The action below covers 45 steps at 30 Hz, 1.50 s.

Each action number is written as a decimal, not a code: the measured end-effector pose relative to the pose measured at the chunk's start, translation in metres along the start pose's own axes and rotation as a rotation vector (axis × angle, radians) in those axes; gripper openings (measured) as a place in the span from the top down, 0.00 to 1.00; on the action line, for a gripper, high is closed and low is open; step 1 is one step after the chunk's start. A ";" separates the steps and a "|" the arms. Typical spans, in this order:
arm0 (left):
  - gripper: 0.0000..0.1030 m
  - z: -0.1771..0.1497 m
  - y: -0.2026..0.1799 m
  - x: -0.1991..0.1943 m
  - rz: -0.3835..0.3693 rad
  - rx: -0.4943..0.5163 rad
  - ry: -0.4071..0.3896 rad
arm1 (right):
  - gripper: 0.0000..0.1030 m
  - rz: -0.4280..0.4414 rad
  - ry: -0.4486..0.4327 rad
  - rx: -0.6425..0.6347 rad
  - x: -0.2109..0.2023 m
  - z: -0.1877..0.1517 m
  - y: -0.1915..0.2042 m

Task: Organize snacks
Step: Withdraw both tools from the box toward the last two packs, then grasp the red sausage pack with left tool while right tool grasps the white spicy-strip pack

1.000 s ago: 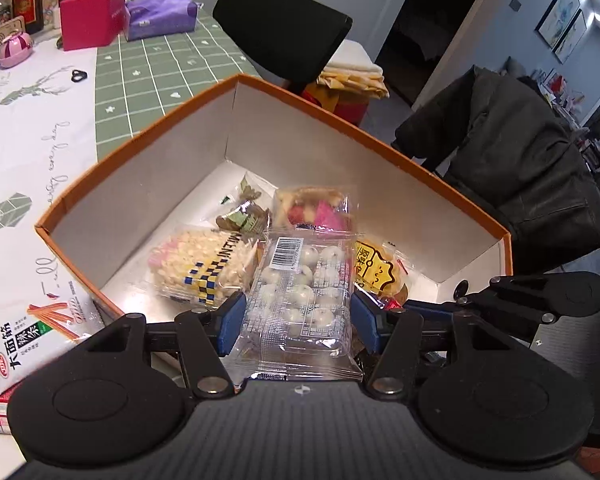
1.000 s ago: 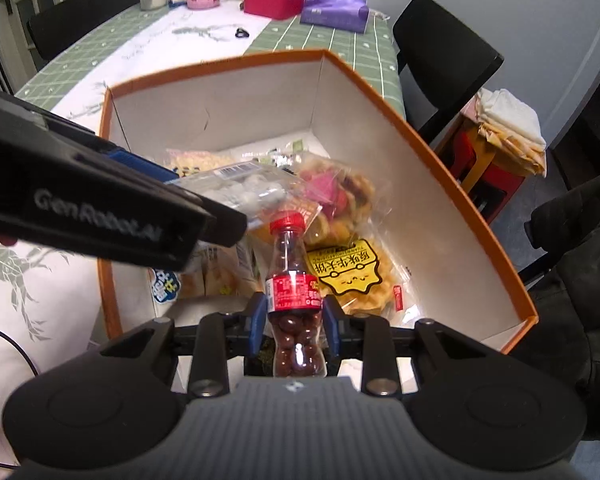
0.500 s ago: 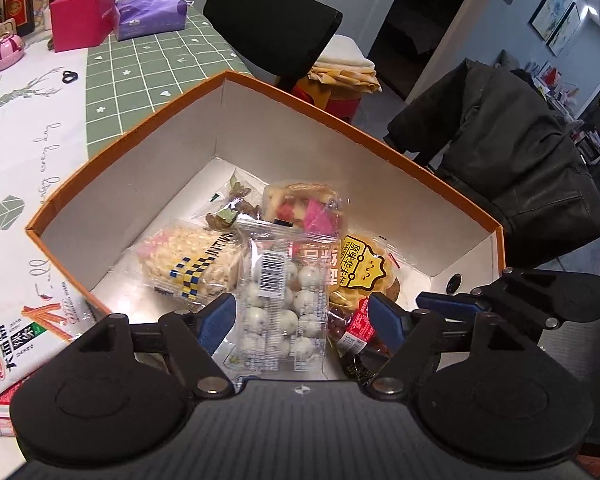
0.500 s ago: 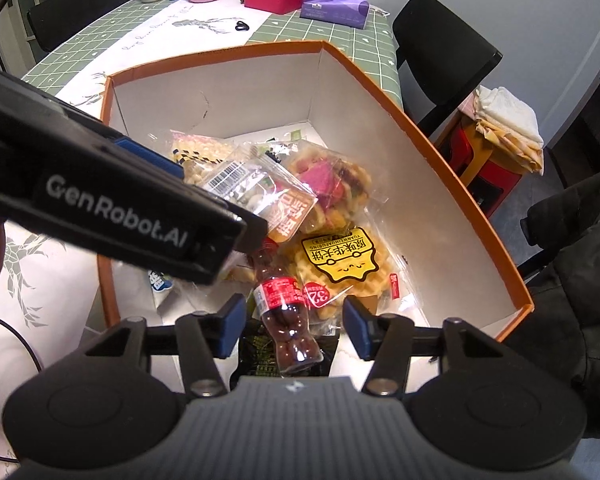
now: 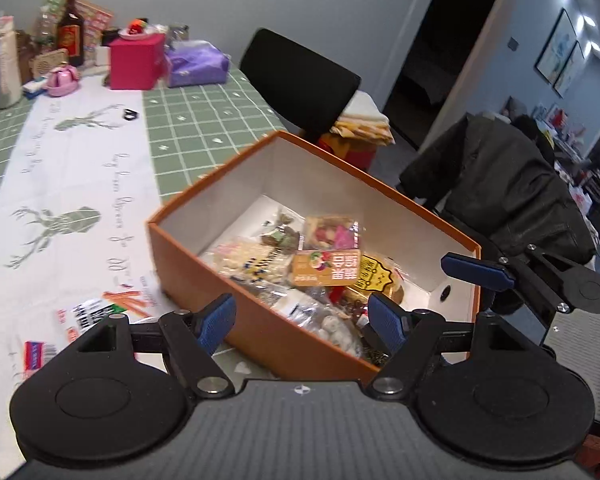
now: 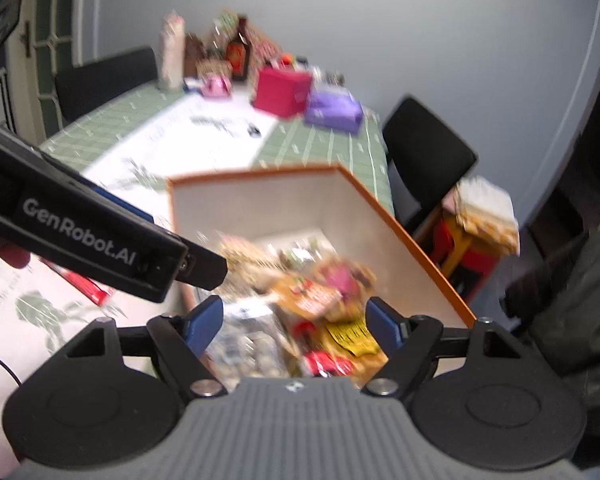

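An orange box (image 5: 260, 320) with a white inside stands on the table near its right edge and holds several snack packets (image 5: 324, 268). My left gripper (image 5: 302, 320) is open and empty, above and in front of the box's near wall. My right gripper (image 6: 294, 322) is open and empty over the box's near end (image 6: 260, 178); its view is blurred. The snacks (image 6: 320, 300) and a small red-labelled bottle (image 6: 324, 360) lie in the box below it. The right gripper's fingers (image 5: 476, 272) show at the right of the left wrist view.
A noodle packet (image 5: 100, 312) lies on the tablecloth left of the box. A pink box (image 5: 134, 62), a purple pack (image 5: 196, 64) and bottles (image 5: 70, 28) stand at the far end. A black chair (image 5: 300, 80) and a jacket-draped chair (image 5: 500, 192) stand right of the table.
Both grippers opened and let go: the left dropped the clear packet of white balls, the right dropped the small bottle, both into the box. Both grippers then drew back and up.
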<state>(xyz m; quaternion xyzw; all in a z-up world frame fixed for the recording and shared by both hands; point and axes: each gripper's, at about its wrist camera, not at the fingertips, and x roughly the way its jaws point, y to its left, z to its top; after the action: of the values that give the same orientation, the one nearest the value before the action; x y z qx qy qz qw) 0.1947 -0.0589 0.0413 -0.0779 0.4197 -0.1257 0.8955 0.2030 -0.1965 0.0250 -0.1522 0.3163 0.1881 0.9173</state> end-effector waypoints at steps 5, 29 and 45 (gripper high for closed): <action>0.14 -0.020 0.022 -0.026 0.091 -0.025 -0.035 | 0.26 0.040 -0.092 0.007 -0.013 -0.002 0.025; 0.14 -0.108 0.172 -0.032 0.224 -0.185 -0.045 | 0.32 0.185 -0.034 0.028 0.083 -0.031 0.139; 0.16 -0.113 0.196 -0.008 0.208 -0.295 -0.001 | 0.79 0.137 0.028 -0.033 0.157 -0.015 0.150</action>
<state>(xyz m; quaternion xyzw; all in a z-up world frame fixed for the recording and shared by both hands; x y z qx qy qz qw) 0.1339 0.1269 -0.0719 -0.1649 0.4389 0.0306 0.8828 0.2435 -0.0307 -0.1101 -0.1477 0.3358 0.2535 0.8951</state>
